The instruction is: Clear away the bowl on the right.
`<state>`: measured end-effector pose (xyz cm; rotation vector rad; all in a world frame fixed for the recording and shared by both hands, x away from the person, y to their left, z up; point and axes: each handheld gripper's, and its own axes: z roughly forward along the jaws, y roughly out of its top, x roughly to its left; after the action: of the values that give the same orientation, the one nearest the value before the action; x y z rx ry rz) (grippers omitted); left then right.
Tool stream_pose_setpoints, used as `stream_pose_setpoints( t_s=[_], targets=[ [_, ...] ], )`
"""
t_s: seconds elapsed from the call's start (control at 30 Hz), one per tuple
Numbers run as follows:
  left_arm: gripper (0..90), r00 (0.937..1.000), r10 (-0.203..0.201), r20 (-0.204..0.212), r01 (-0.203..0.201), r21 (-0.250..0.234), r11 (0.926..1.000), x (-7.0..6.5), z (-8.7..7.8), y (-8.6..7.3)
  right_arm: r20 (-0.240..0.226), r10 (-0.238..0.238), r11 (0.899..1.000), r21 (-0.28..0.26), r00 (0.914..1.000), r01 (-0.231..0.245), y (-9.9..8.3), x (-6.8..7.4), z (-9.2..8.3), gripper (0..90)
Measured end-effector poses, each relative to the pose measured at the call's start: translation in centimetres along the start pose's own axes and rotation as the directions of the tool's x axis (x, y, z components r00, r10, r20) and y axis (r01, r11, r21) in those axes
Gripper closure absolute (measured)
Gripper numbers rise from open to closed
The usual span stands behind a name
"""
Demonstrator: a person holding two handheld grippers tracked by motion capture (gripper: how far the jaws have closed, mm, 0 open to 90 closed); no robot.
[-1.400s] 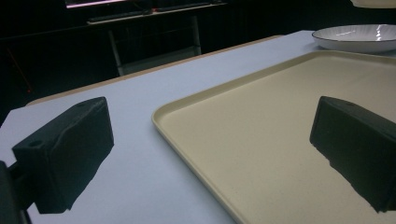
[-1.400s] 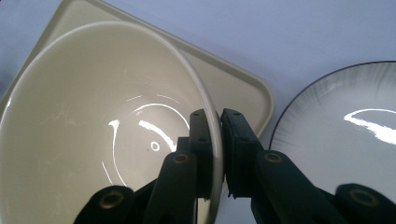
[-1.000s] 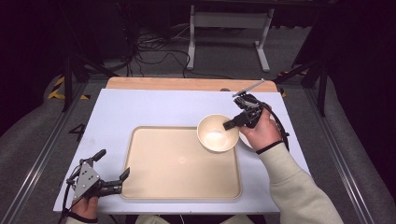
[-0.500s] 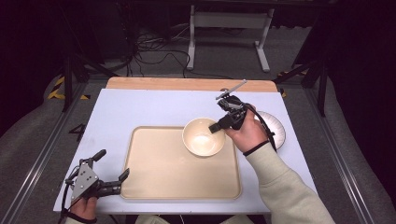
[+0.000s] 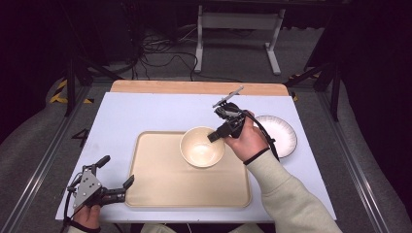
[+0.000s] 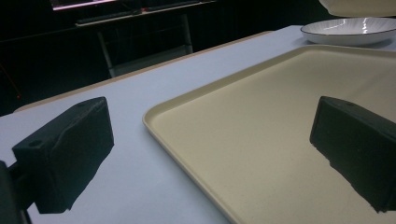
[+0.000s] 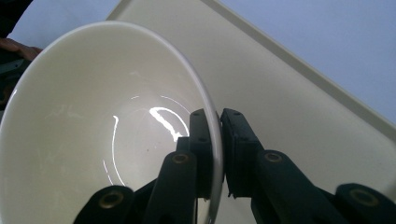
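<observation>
Right gripper (image 5: 217, 134) is clamping the cream bowl (image 5: 202, 146) by its rim, jaws pinched tight with the wall between them, one inside and one outside. Bowl is sitting over the far right part of the beige tray (image 5: 165, 184), tilted in the right gripper view; can't tell if it is touching the tray. White plate (image 5: 282, 133) is lying on the worktop (image 5: 145, 111) just off the tray's right edge, beyond the holding hand. Left gripper (image 5: 118, 184) is resting at the tray's near left corner, jaws spread wide and gripping nothing, one of them over the tray edge. Tray surface around the bowl is bare.
</observation>
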<state>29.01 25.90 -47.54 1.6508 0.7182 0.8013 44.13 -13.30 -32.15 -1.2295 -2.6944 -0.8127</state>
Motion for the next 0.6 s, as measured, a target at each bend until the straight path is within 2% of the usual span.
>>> stream_pose_setpoints(
  t_s=[0.2, 0.4, 0.53, 0.6],
  targets=[
    [0.3, 1.0000, 0.001, 0.001, -0.001, 0.000, 1.0000, 0.0, 0.0, 0.0, -0.003, 0.013, 1.000, 0.010, 0.9999, -0.013, -0.1, -0.4, 1.5, 83.0],
    [0.3, 1.0000, 0.009, -0.001, -0.009, -0.001, 1.0000, -0.1, -0.1, 0.0, -0.013, 0.027, 0.998, 0.049, 0.9995, -0.027, -0.1, -1.0, 4.0, 83.0],
    [0.2, 1.0000, 0.008, -0.002, -0.008, -0.002, 1.0000, -0.1, -0.1, 0.0, -0.016, 0.028, 0.998, 0.064, 0.9995, -0.027, -0.1, -1.1, 4.9, 83.0],
    [0.2, 1.0000, 0.009, -0.001, -0.009, -0.002, 1.0000, -0.1, -0.1, 0.0, -0.032, 0.040, 0.997, 0.066, 0.9987, -0.038, -0.2, -1.1, 5.7, 83.0]
  ],
)
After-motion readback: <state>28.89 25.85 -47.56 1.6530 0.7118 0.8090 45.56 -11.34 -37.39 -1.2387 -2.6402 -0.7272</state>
